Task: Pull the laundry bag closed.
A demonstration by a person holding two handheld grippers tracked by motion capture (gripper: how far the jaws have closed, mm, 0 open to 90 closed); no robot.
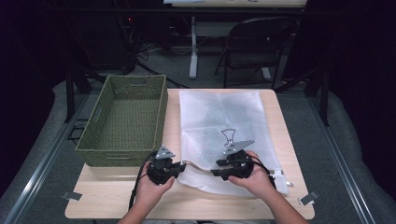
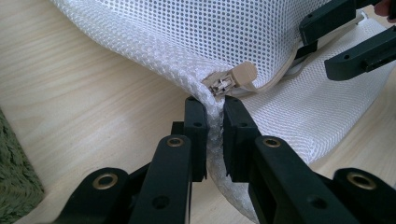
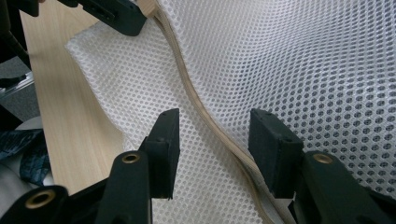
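A white mesh laundry bag lies flat on the wooden table; a beige zipper runs along its near edge. My left gripper is shut on the bag's near left corner, pinching the mesh just below the beige zipper end. In the high view this left gripper sits at the bag's left edge. My right gripper is open, one jaw on each side of the zipper, over the mesh. It sits at the bag's near edge, a short way right of the left one.
A green woven basket stands at the table's left, close to the left hand. A small metal clip sits at the front left corner and another at the front right. A folding chair stands beyond the table.
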